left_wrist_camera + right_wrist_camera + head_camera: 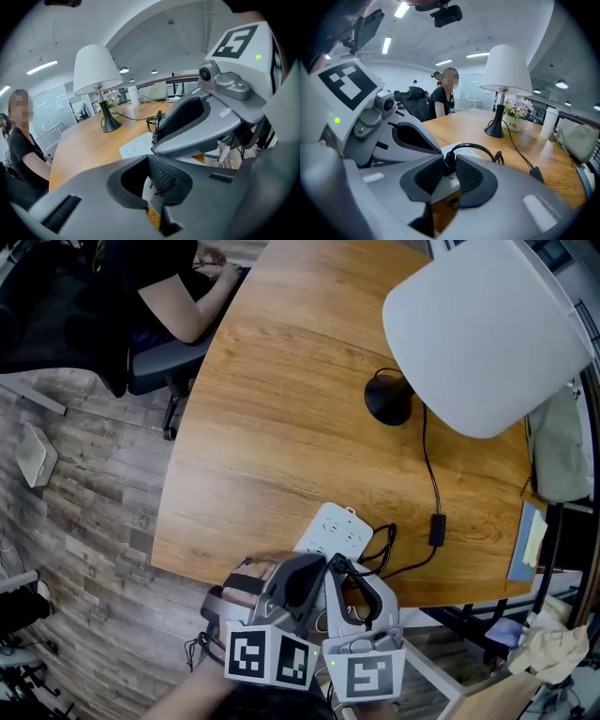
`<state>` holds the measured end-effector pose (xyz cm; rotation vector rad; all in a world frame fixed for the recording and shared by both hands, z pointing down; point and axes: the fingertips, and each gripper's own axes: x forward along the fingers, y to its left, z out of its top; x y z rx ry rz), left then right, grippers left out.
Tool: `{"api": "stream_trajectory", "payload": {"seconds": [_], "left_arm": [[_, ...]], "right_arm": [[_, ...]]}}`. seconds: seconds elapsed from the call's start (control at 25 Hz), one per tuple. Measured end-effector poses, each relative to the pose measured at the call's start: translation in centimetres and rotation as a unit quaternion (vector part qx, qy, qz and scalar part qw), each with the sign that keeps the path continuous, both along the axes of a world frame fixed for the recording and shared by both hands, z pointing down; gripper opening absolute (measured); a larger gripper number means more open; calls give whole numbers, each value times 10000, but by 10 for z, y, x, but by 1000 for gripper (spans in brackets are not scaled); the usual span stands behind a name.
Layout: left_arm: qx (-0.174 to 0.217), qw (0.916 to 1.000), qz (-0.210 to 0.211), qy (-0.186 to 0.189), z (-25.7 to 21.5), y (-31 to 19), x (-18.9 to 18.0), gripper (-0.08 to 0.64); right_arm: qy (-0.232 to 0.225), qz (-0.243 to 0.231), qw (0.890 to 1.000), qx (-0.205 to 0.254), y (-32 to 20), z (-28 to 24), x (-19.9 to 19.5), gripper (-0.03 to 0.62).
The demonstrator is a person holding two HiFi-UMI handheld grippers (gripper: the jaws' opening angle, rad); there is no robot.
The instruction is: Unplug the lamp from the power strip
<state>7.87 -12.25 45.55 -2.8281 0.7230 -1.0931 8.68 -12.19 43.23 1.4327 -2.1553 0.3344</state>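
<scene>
My right claw point(448, 174): half closed, pads pinching the black plug point(449, 161) seated in the white power strip point(336, 529), placed for a straight pull. My left claw point(146, 186): narrowed on what looks like the strip's near end, bracing it at the bench point(281, 381) edge. The lamp point(487, 329): upright at the far side, cord point(429, 465) slack.
</scene>
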Motion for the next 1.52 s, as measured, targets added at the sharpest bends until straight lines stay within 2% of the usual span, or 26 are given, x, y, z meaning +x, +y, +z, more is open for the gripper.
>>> {"api": "stream_trajectory", "payload": {"seconds": [0.12,0.32,0.6,0.88,1.0,1.08,1.2,1.32,1.44,1.52], "left_arm": [[-22,9999,-76,70,0,-3,-1,-6],[-251,9996,-103,54,0,3,-4,-6],[-257,9996,8,-104,0,12,-7,-6],[-396,9990,100,-179,0,14,-6,-5],[-336,9991,121,-218,0,13,-6,-5],[-229,9993,75,-294,0,13,-5,-5],[-234,9991,-116,-335,1,12,-5,-5],[-286,9990,-159,-305,1,12,-5,-6],[-323,9991,-178,-225,0,12,-4,-6],[-363,9990,-189,-191,0,12,-3,-6]], "right_arm": [[147,-25,9998,108,0,0,-1,91],[-403,83,9992,16,-2,0,-1,92],[-945,197,9951,-201,2,2,6,92],[-960,238,9951,-84,-4,1,8,92],[-917,176,9956,-49,-7,0,7,92],[-731,91,9973,38,-9,-2,4,92],[-155,-43,9997,157,-9,-5,-2,92],[-44,43,9999,86,-6,-3,-2,92],[-135,154,9998,27,-3,-3,1,92],[-596,343,9976,-3,-4,-7,5,92]]}}
